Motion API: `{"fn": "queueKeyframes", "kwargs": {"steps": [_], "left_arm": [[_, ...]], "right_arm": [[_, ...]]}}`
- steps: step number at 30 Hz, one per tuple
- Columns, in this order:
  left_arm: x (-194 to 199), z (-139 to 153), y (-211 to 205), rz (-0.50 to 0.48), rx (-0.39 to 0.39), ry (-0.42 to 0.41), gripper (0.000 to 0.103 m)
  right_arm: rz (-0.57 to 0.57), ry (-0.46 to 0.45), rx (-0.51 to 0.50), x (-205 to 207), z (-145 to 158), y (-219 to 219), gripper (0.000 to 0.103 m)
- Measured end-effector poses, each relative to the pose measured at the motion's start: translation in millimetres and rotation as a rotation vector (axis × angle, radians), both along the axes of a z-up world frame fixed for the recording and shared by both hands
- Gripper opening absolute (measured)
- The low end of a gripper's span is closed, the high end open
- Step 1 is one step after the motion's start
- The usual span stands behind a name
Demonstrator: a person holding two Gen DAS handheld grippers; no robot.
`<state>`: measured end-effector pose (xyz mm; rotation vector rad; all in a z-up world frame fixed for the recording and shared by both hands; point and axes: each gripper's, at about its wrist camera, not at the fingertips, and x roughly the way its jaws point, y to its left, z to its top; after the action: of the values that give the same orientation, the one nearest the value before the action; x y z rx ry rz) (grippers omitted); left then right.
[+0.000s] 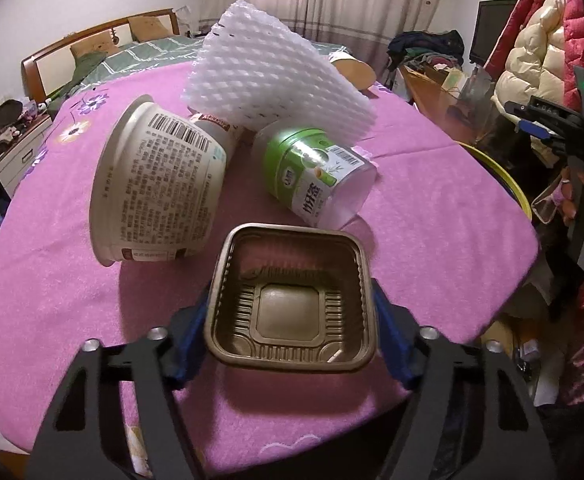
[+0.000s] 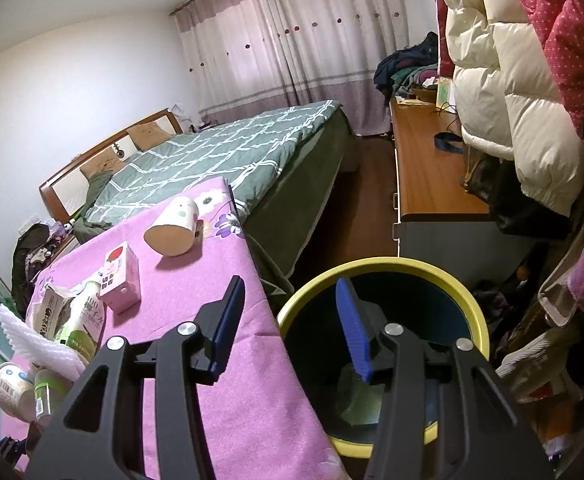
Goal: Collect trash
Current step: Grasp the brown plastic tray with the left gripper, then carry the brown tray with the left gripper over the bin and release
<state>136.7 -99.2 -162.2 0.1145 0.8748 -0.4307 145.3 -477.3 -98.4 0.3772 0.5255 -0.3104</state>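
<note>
My left gripper (image 1: 292, 308) is shut on a brown square plastic tray (image 1: 289, 300), its blue pads pressed on both sides, just above the pink tablecloth (image 1: 432, 220). Behind it lie a white paper bowl (image 1: 159, 184) on its side, a green-labelled clear jar (image 1: 316, 172) and a white foam net (image 1: 267, 80). My right gripper (image 2: 292, 320) is open and empty, over the table's edge and the yellow-rimmed trash bin (image 2: 384, 268). In the right wrist view a paper cup (image 2: 173, 226), a pink carton (image 2: 121, 276) and a green bottle (image 2: 85, 324) lie on the table.
A bed (image 2: 219, 148) with a green checked cover stands behind the table. A wooden desk (image 2: 424, 168) and hanging padded coats (image 2: 512, 80) are on the right. The bin stands on the floor right beside the table's edge.
</note>
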Motion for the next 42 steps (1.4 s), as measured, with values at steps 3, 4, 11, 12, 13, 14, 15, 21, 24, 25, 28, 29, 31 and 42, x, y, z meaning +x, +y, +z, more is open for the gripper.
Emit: {"fn": "queueKeyframes", "kwargs": {"steps": [3,4,11,12,13,14,15,21,24,25,28,29,31,42], "left_arm": [[-1.7,3.8,3.0,0.000,-0.016,0.008,0.069],[-3.5,6.1,1.0,-0.004,-0.017,0.005,0.069],[-10.5,25.7,-25.1,-0.051,0.000,-0.029,0.069],[-9.4,29.9,-31.9,-0.062,-0.001,-0.036,0.069],[-9.5,33.0,-37.7,-0.070,-0.001,-0.042,0.069],[-9.1,35.4,-42.3,-0.078,-0.002,-0.047,0.069],[-7.4,38.8,-49.7,-0.090,-0.002,-0.052,0.069],[6.9,51.2,-104.8,-0.190,0.003,-0.076,0.069],[16.9,53.4,-141.3,-0.249,0.013,-0.081,0.069],[21.1,53.0,-155.3,-0.270,0.014,-0.078,0.069],[29.7,49.1,-191.4,-0.321,0.028,-0.075,0.069],[34.0,48.3,-206.6,-0.338,0.036,-0.076,0.069],[39.9,47.0,-229.8,-0.368,0.038,-0.071,0.069],[64.0,38.8,-345.7,-0.487,0.055,-0.053,0.069]], "right_arm": [[-0.001,0.000,-0.001,-0.2,-0.2,0.3,0.046],[-0.002,-0.001,-0.001,0.0,-0.1,0.5,0.046],[-0.028,-0.016,0.000,-9.9,0.7,-12.2,0.046],[-0.031,-0.018,0.001,-11.8,0.5,-14.8,0.046],[-0.036,-0.019,0.001,-14.4,0.4,-17.9,0.046],[-0.040,-0.021,0.002,-16.4,0.2,-20.1,0.046],[-0.046,-0.025,0.003,-18.8,0.1,-23.8,0.046],[-0.091,-0.034,0.009,-36.1,-1.0,-51.1,0.047],[-0.110,-0.034,0.009,-43.1,-2.3,-63.9,0.048],[-0.115,-0.035,0.010,-45.8,-3.0,-68.6,0.048],[-0.134,-0.031,0.010,-52.2,-5.4,-80.6,0.049],[-0.138,-0.032,0.011,-54.6,-5.9,-84.4,0.049],[-0.154,-0.032,0.014,-59.3,-7.2,-93.8,0.050],[-0.233,-0.034,0.000,-83.7,-4.8,-130.1,0.050]]}}
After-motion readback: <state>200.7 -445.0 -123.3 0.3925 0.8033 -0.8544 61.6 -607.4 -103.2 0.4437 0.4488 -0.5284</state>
